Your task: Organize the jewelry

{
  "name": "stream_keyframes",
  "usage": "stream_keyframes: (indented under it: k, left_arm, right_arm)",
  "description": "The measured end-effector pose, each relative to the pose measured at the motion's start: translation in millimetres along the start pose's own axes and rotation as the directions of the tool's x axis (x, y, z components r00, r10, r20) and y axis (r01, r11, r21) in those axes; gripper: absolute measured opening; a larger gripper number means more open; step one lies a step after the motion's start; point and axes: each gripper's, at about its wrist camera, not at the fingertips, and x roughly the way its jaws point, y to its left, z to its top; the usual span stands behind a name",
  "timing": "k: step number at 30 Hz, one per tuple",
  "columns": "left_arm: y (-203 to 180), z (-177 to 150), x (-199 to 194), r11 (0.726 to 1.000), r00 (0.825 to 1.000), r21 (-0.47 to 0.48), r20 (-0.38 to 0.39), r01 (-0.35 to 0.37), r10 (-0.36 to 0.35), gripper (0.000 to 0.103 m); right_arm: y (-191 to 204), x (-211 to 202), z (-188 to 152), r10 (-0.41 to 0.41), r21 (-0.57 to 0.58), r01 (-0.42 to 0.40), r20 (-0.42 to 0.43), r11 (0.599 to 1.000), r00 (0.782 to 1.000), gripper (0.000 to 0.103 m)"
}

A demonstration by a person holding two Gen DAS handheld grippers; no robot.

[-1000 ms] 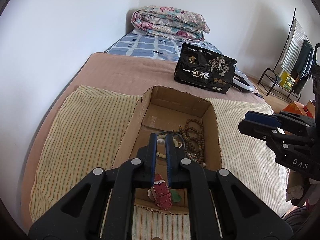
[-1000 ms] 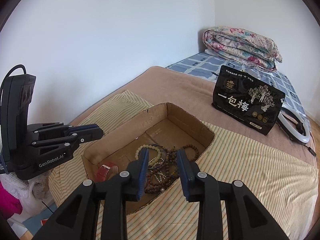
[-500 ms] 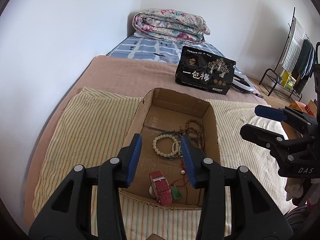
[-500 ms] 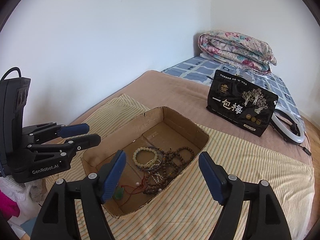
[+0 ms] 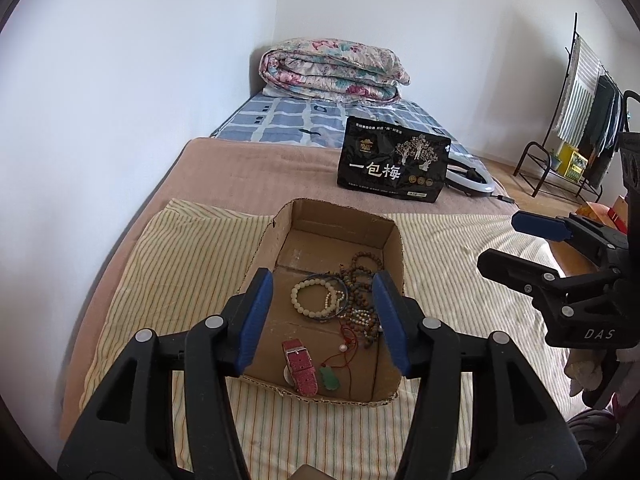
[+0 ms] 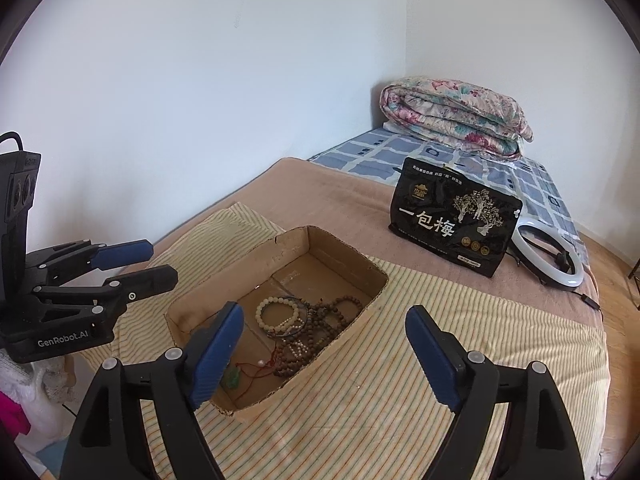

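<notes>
Currently both grippers hover above the cardboard box (image 5: 394,248) on the bed, holding nothing: left gripper (image 5: 326,316) with fingers spread apart, right gripper (image 6: 324,354) spread wider. Inside the box: cream bead bracelet (image 5: 314,298) near the middle, dark wooden bead strands (image 5: 362,292) touching it on the right, red watch strap (image 5: 300,364) and green pendant (image 5: 329,378) by the near wall. Beyond the box stands a black snack bag (image 5: 394,166).

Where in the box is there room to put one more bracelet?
The far end of the cardboard box is bare, from the back wall to the cream bead bracelet. The strip along the left wall looks free too. The right side is crowded with brown bead strands; the red watch and green pendant fill the near end.
</notes>
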Motion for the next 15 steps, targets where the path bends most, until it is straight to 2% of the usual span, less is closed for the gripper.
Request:
stream_keyframes:
  k: [2, 4, 5, 9, 15]
  left_arm:
    - [-4.7, 0.0, -9.1, 1.0, 1.0, 0.002, 0.01, -0.004, 0.004, 0.06]
    - [-9.8, 1.1, -17.8, 1.0, 1.0, 0.001, 0.024, -0.011, 0.011, 0.075]
    - [-11.7, 1.0, -23.1, 1.0, 0.999, -0.002, 0.035, -0.011, 0.011, 0.078]
    - [-19.3, 0.6, -39.5, 1.0, 0.998, 0.001, 0.053, -0.017, 0.017, 0.08]
    - [-28.7, 0.1, -60.4, 0.999, 0.996, 0.019, 0.082, -0.045, 0.043, 0.084]
  right_arm:
    - [-4.1, -7.9, -2.0, -0.004, 0.006, 0.004, 0.007, 1.0, 1.0, 0.086]
    - [-7.8, -16.3, -5.1, -0.008, 0.016, 0.008, 0.013, 1.0, 1.0, 0.088]
    - [-9.9, -20.7, -6.8, -0.009, 0.023, 0.009, 0.017, 1.0, 1.0, 0.088]
    - [-20.4, -37.6, -11.8, -0.026, 0.059, 0.024, 0.034, 0.998, 0.999, 0.09]
    - [-31.9, -65.4, -18.4, -0.068, 0.089, 0.061, 0.075, 0.994, 0.995, 0.099]
